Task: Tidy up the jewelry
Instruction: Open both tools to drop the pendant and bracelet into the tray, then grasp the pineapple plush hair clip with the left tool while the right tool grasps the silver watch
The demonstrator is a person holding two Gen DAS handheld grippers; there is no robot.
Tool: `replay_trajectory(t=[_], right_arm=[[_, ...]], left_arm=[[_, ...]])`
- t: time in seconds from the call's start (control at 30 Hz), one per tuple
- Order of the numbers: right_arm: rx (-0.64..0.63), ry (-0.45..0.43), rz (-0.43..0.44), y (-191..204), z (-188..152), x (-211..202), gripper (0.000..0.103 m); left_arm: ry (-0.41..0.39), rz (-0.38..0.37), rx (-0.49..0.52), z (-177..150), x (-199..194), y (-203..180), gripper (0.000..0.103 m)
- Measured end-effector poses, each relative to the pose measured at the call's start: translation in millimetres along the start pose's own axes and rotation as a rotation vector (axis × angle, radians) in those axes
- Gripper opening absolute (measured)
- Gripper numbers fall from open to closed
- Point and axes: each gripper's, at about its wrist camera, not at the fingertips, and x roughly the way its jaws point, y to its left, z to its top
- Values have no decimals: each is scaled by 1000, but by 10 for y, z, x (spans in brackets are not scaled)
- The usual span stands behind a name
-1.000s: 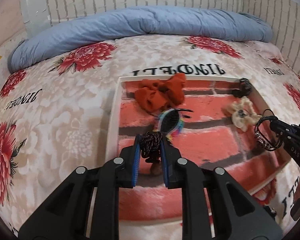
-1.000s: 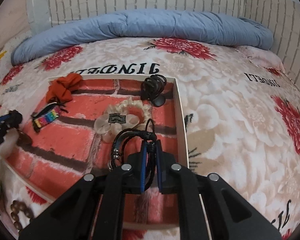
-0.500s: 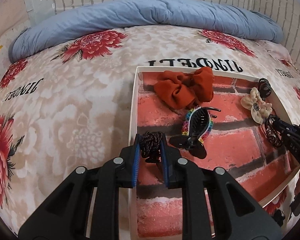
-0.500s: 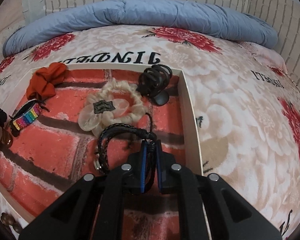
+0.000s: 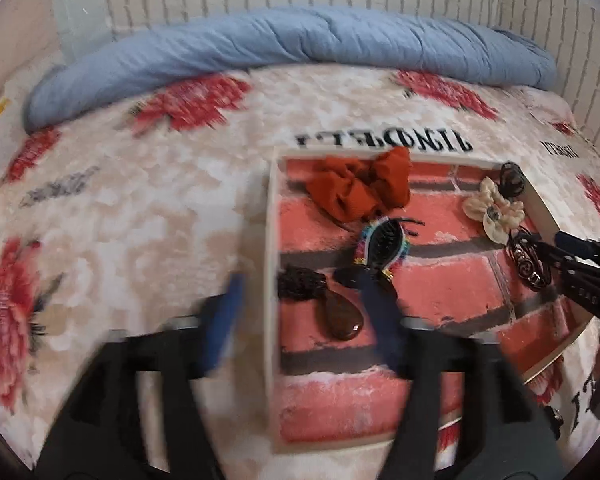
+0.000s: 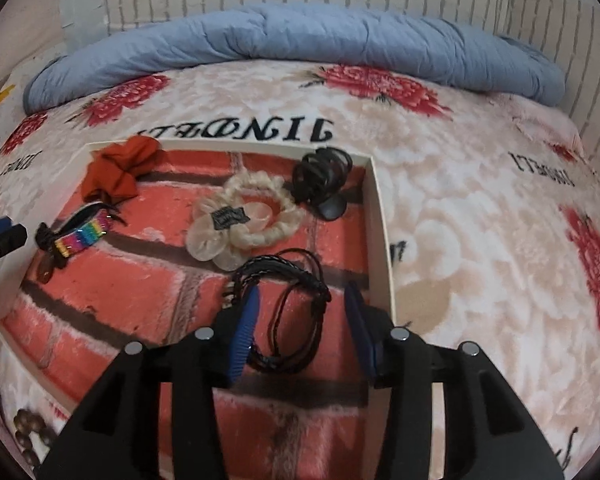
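A white-rimmed tray (image 5: 269,240) with a red brick-print lining lies on the bed. My left gripper (image 5: 300,316) is open and blurred, straddling the tray's left rim; a brown teardrop pendant on a black braided cord (image 5: 342,314) lies on the lining between its fingers. My right gripper (image 6: 304,316) is open over the tray's right side (image 6: 382,240), with the black braided leather bracelet (image 6: 292,300) lying loose between its fingers. The tray also holds an orange scrunchie (image 5: 360,190), a rainbow hair claw (image 5: 382,242), a cream flower scrunchie (image 6: 240,222) and a black claw clip (image 6: 322,178).
The bed has a floral blanket (image 6: 480,220) with red flowers and black lettering. A rolled blue quilt (image 6: 300,40) lies along the far edge by a white brick wall. Brown wooden beads (image 6: 28,432) lie on the blanket outside the tray's near left corner.
Both grippers have opened. The left one let the pendant cord drop onto the tray; the right one let the black bracelet go onto the lining. Both have drawn back slightly.
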Motion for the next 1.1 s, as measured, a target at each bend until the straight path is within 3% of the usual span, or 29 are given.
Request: replay_trajectory(t=[0.13, 0.2, 0.3, 0.5, 0.83, 1.1], right_arm=[[31, -59, 10, -75, -18, -329, 66], [48, -81, 17, -111, -84, -510, 74], [62, -87, 21, -148, -216, -722, 78], [4, -107, 13, -125, -726, -1201, 87], [-50, -97, 19, 23, -1391, -1627, 87], [-18, -53, 61, 121, -1791, -1667, 87]], left_arm=[[-27, -19, -4, -50, -267, 49, 75], [-56, -17, -4, -110, -457, 91, 84], [-93, 1, -14, -251, -747, 183, 94], [-111, 3, -63, -673, -1248, 387, 98], [-100, 46, -54, -1307, -1563, 460, 98], [-70, 51, -64, -1574, -1485, 459, 98]])
